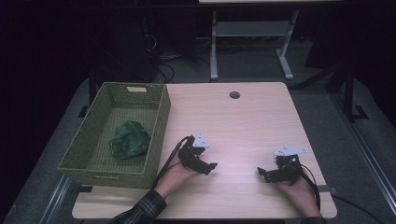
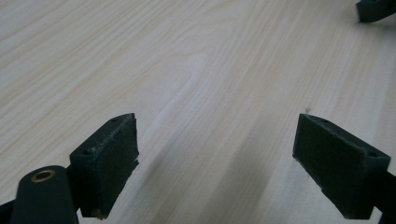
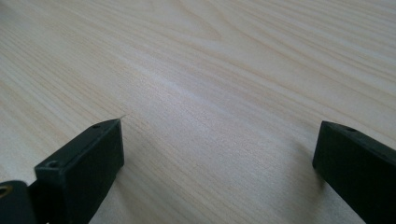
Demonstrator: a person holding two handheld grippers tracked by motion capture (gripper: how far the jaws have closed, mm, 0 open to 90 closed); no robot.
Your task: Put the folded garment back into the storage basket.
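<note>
Grippers rest low on the wooden table [image 1: 243, 116], one in each of the person's hands, and neither has hold of anything. The left gripper [image 1: 211, 166] sits near the front edge with its jaws pointing inward toward its partner; in the left gripper view [image 2: 217, 158] the two black jaws stand wide apart, with bare wood grain between them. The right gripper [image 1: 261, 171] mirrors it, jaws turned back toward the left one, and the right gripper view [image 3: 219, 163] shows the same thing — pads spread far, nothing in the gap. At the top right corner of the left gripper view a dark tip of the other gripper pokes in, which fits the two facing each other across a short stretch of table.

The thing nearest to the work is the green leafy vegetable [image 1: 130, 139], which looks like a head of lettuce or a soft toy version of one; I cannot tell which. It lies inside the green woven basket [image 1: 159, 123], toward the near end, off to the outer side of the left gripper and just beyond the basket wall that stands beside that hand. From the right gripper it is well apart, past the left one.

Judging by this layout, the open jaws and idle hands read as a resting pose — either the vegetable is already stowed where it belongs, or the left gripper, being closest, would be the one to reach over the wall for it.
</note>
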